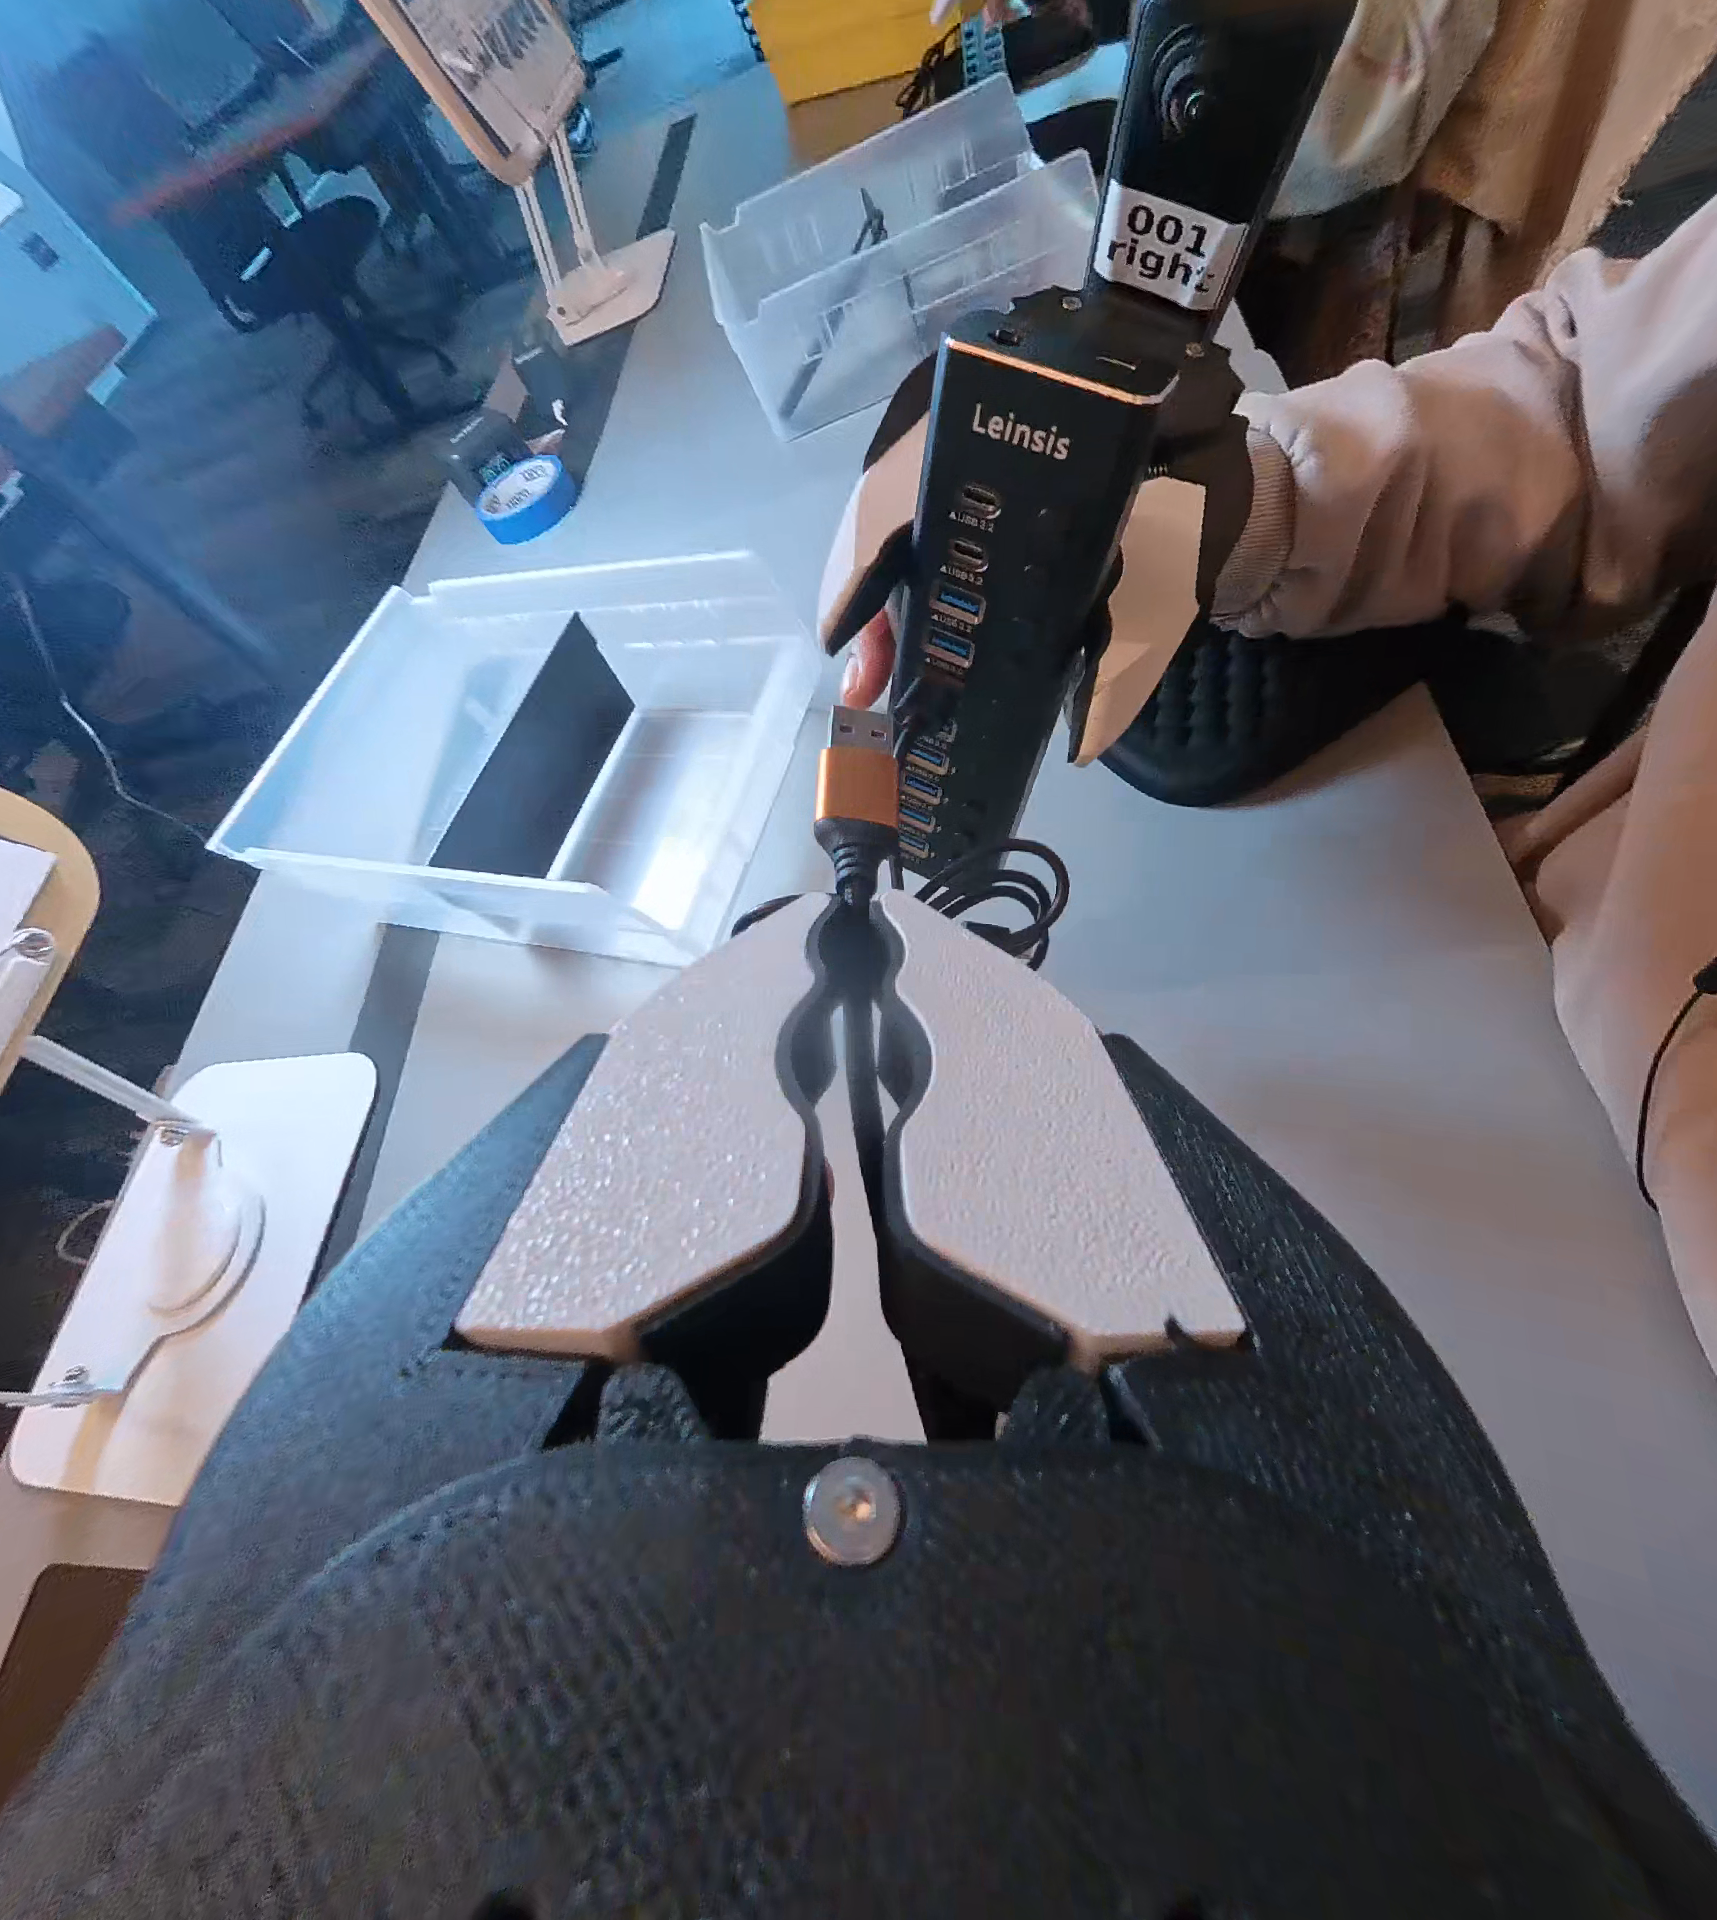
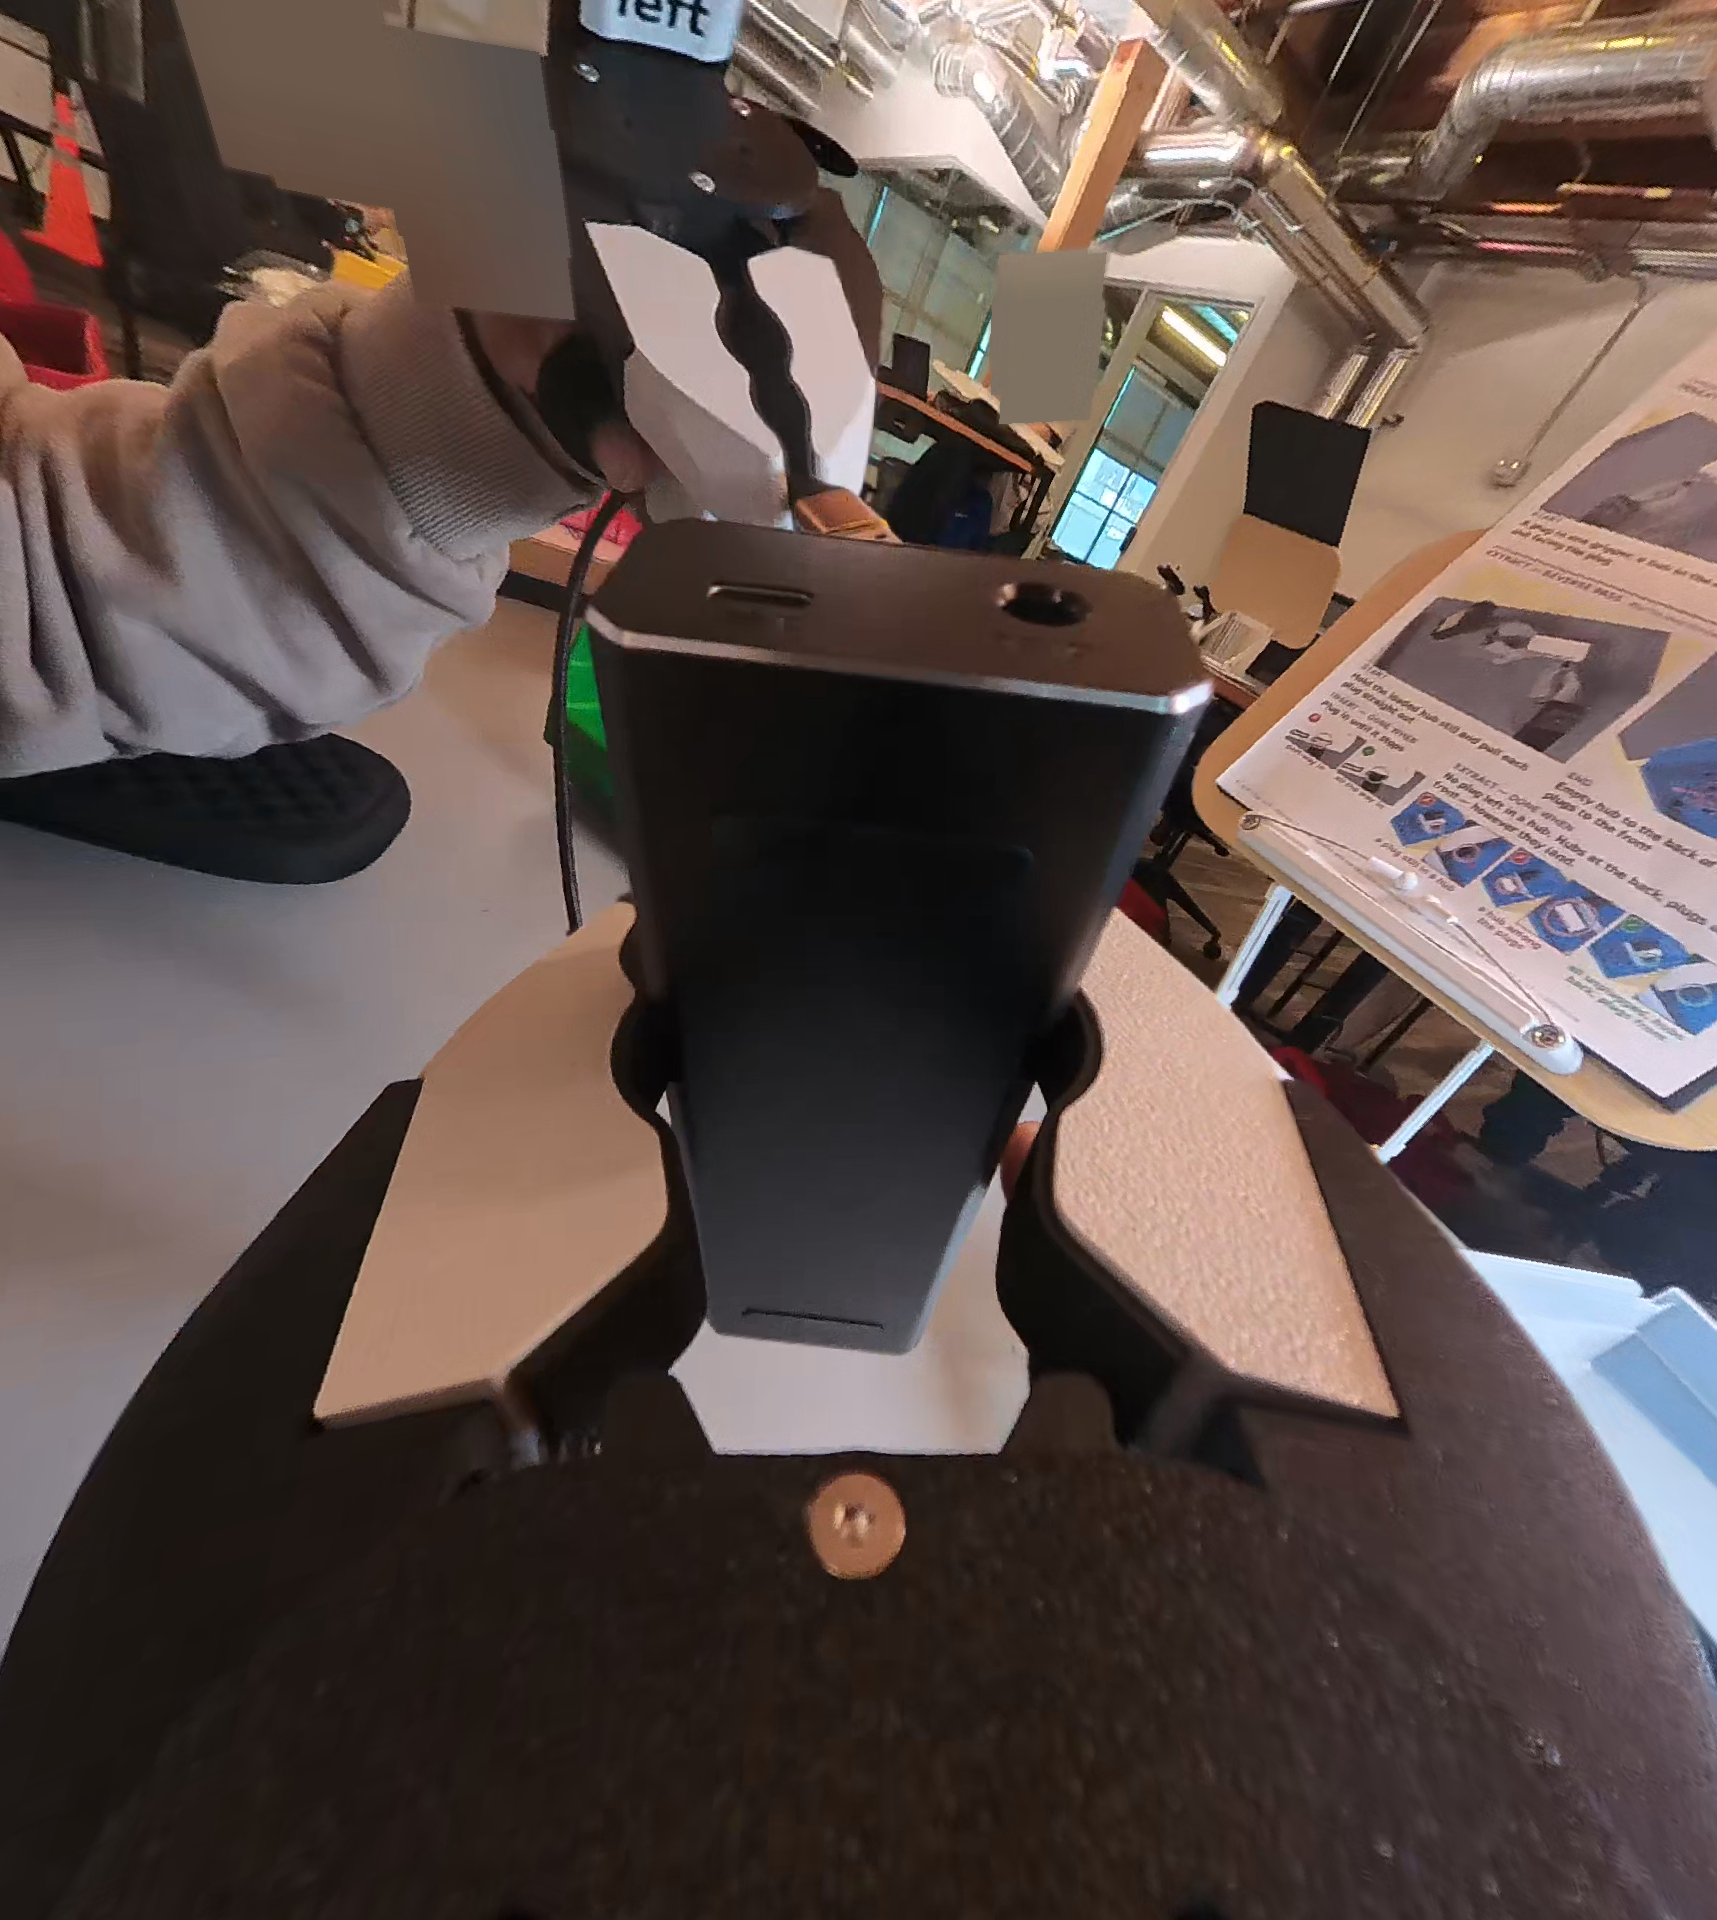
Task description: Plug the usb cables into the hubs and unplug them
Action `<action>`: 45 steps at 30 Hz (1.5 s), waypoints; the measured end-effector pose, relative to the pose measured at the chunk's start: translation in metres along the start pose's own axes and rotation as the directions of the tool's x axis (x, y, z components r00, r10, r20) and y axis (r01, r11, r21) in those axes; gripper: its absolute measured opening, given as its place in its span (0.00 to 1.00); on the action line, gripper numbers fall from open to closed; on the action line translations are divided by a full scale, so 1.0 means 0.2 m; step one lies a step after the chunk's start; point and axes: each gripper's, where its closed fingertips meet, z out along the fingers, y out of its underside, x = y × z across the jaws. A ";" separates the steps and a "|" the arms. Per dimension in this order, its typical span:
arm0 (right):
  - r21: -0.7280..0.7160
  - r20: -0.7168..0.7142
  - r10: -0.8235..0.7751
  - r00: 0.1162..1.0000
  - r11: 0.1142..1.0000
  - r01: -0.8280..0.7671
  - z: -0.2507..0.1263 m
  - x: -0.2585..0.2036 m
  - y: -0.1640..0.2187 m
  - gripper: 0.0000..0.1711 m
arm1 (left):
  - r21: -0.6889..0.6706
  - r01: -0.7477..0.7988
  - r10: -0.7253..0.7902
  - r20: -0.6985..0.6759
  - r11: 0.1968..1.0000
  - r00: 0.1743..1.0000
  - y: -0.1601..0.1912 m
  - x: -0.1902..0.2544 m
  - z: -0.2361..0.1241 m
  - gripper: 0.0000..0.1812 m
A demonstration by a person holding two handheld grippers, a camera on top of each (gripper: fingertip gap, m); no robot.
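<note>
My left gripper is shut on a black USB cable just behind its orange-collared plug. The plug's metal tip sits close beside the port side of a tall black hub, outside any port. My right gripper is shut on that hub and holds it upright above the white table. In the left wrist view the right gripper clasps the hub from behind. In the right wrist view the left gripper shows beyond the hub's top, with the orange plug partly hidden.
A coil of black cable lies on the table under the hub. A clear tray with a black divider stands left of it, another clear tray behind, blue tape far left. A black wrist rest and a sleeve are at right. An instruction board stands at the right. The tips of one gripper are about 10 cm away from the tips of the other.
</note>
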 end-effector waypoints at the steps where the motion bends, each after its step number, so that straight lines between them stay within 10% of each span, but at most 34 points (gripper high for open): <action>1: 0.002 -0.008 0.002 1.000 1.000 -0.002 0.00 0.01 0.00 0.41 | -0.007 -0.007 0.007 0.015 1.000 1.000 0.00 -0.01 0.00 0.02; 21: 0.316 0.017 0.427 0.904 0.856 -0.409 -0.23 0.29 -0.08 0.41 | -0.017 0.134 -0.132 0.076 0.991 0.988 0.20 -0.19 0.13 0.02; 27: 0.189 0.008 0.345 0.939 0.921 -0.340 -0.16 0.22 -0.04 0.40 | -0.105 0.175 -0.175 0.003 0.979 0.984 0.36 -0.07 0.47 0.06; 34: 0.095 -0.003 0.280 0.960 0.956 -0.278 -0.08 0.15 0.02 0.40 | 0.191 0.235 -0.226 -0.070 0.953 0.972 0.03 -0.07 0.28 0.18; 45: -0.272 -0.374 -0.306 0.875 0.939 0.212 0.11 0.15 0.14 0.41 | 0.295 0.292 -0.316 0.036 0.910 0.948 -0.11 0.03 0.52 0.20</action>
